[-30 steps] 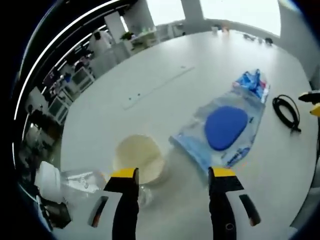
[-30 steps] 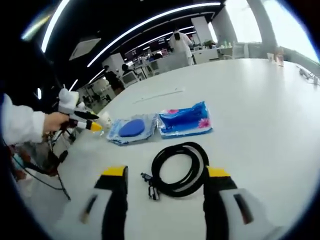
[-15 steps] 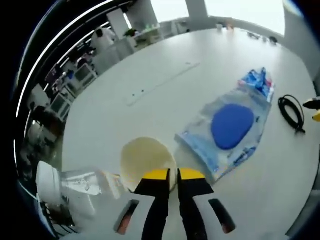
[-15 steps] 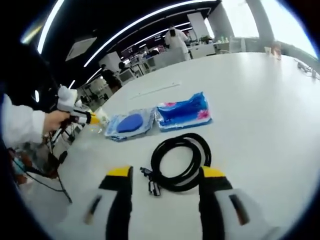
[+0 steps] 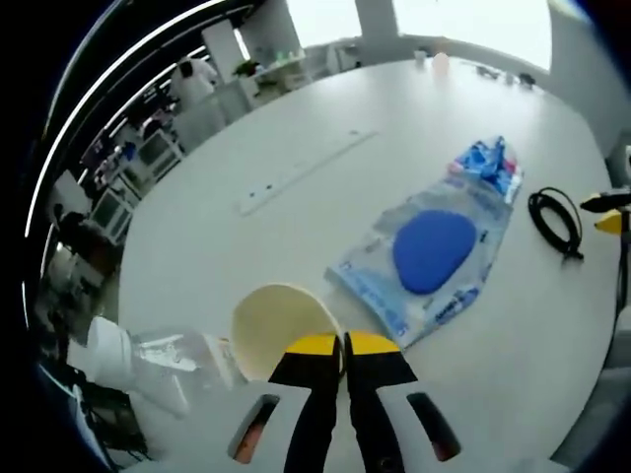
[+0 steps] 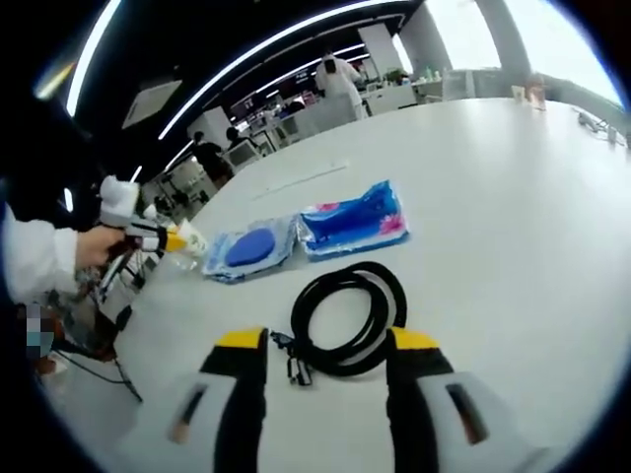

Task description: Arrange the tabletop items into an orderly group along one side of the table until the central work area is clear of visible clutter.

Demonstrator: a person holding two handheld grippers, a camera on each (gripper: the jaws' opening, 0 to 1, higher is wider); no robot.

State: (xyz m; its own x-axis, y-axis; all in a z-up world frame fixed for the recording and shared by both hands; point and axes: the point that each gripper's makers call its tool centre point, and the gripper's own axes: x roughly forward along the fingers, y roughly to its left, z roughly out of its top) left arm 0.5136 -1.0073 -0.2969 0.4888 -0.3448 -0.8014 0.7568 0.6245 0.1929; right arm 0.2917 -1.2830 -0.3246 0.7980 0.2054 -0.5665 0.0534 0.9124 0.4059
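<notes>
My left gripper (image 5: 343,345) is shut on the near rim of a cream cup (image 5: 276,320), which tilts toward the camera. Right of it lie a clear packet with a blue pad (image 5: 429,251) and a blue patterned packet (image 5: 485,163). In the right gripper view the left gripper (image 6: 158,236) holds the cup (image 6: 193,237) at the table's left edge, in a white-sleeved hand. My right gripper (image 6: 327,343) is open, its jaws standing either side of a coiled black cable (image 6: 345,315) just ahead. The pad packet (image 6: 251,246) and the blue packet (image 6: 355,219) lie beyond the cable.
A clear plastic bottle (image 5: 168,360) lies left of the cup by the table edge. A long pale strip (image 5: 301,172) lies further out on the white table (image 5: 246,246). The black cable (image 5: 552,219) and the right gripper's yellow tip (image 5: 606,212) sit at the right. People stand at benches in the background.
My left jaws closed on the cup's rim a second ago and have stayed shut, the cup tilting up. The right gripper has edged closer to the cable, still open.
</notes>
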